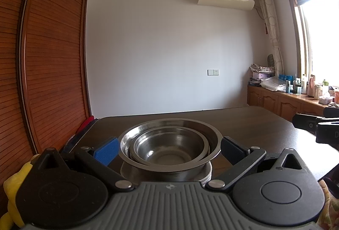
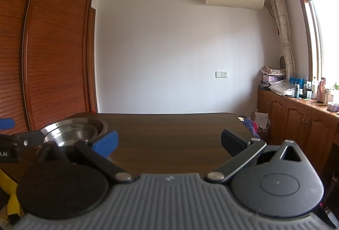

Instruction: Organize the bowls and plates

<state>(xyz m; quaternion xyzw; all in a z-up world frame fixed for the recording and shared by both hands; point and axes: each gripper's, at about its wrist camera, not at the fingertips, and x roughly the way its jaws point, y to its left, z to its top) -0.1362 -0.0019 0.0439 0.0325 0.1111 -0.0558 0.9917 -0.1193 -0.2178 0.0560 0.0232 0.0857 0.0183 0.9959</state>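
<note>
A stack of steel bowls (image 1: 169, 145) sits on several steel plates (image 1: 206, 174) on the dark wooden table (image 1: 254, 124). A smaller bowl (image 1: 167, 149) is nested inside the wide top bowl. My left gripper (image 1: 169, 148) is open, its blue pads either side of the stack, not touching it. My right gripper (image 2: 169, 142) is open and empty over bare table to the right of the stack. The bowl stack (image 2: 74, 131) shows at the left of the right wrist view, behind the left gripper's finger (image 2: 31, 135).
A wooden wardrobe (image 1: 42, 60) stands at the left, close to the table's left edge. A low cabinet (image 1: 286, 101) with bottles and clutter runs under the window at the right. The right gripper's body (image 1: 317, 126) shows at the right of the left wrist view.
</note>
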